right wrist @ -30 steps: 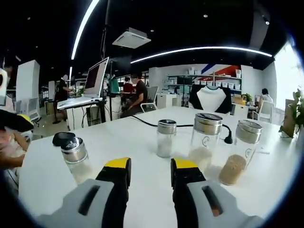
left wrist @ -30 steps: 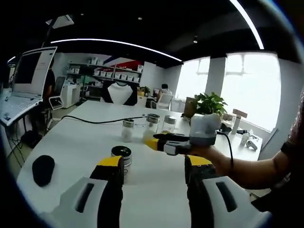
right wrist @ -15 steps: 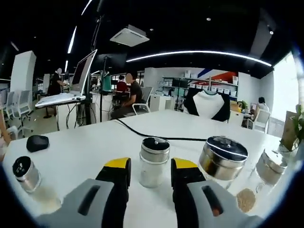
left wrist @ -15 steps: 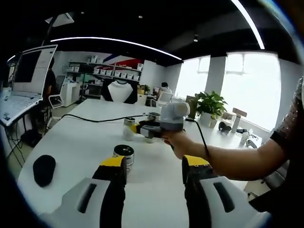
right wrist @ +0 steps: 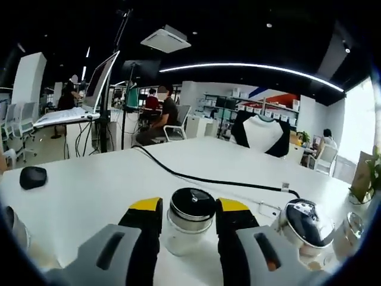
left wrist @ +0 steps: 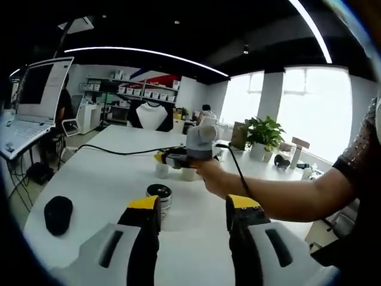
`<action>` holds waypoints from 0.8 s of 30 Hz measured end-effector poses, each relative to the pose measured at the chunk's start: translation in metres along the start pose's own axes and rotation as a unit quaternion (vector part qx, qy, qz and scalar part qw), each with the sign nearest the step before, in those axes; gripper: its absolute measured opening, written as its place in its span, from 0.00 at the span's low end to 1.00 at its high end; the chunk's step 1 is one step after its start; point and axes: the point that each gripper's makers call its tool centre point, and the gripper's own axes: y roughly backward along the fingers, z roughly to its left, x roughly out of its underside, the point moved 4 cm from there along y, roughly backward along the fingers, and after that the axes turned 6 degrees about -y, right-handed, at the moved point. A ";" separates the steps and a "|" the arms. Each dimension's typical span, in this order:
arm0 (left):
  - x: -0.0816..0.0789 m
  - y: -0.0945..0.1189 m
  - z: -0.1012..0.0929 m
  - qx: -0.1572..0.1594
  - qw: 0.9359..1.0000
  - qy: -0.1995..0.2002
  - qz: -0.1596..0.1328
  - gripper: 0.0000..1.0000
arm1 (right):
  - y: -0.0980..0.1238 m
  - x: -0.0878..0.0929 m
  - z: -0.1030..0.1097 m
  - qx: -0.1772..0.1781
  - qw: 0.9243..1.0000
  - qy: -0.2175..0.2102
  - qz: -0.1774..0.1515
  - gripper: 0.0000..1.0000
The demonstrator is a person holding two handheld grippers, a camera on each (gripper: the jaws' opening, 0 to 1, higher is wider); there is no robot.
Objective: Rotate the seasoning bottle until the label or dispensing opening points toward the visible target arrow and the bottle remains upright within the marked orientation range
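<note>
A small glass seasoning bottle [right wrist: 190, 221] with a black top and silver collar stands upright on the white table [right wrist: 107, 185]. It sits between the jaws of my right gripper [right wrist: 189, 205], which is open around it; whether the jaws touch it I cannot tell. In the left gripper view the right gripper [left wrist: 162, 158], held by a hand, reaches over two bottles [left wrist: 162, 170] at mid-table. My left gripper [left wrist: 191, 205] is open and holds nothing. A black-lidded bottle [left wrist: 159, 195] stands just beyond its left jaw.
A silver-lidded bottle [right wrist: 302, 225] stands to the right of the held-between one, with another [right wrist: 352, 229] farther right. A black cable [right wrist: 202, 177] crosses the table. A black mouse [left wrist: 58, 214] lies at the left. A laptop [left wrist: 33, 95] and a plant [left wrist: 264, 131] stand at the sides.
The right gripper has moved forward over the table until the small black-topped bottle stands between its jaws. In the left gripper view it has travelled leftward to the far bottles. The left gripper has barely moved.
</note>
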 end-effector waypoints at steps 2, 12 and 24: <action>-0.001 0.001 0.001 -0.002 1.000 0.000 -0.001 0.46 | -0.003 0.001 -0.002 0.002 1.000 -0.003 0.002 0.33; -0.003 0.003 0.003 -0.008 1.000 -0.001 0.003 0.45 | -0.006 0.001 -0.003 0.007 1.000 -0.020 0.002 0.31; -0.003 0.006 -0.003 -0.002 1.000 -0.001 -0.004 0.43 | 0.031 -0.005 0.010 -0.039 0.999 -0.009 -0.012 0.29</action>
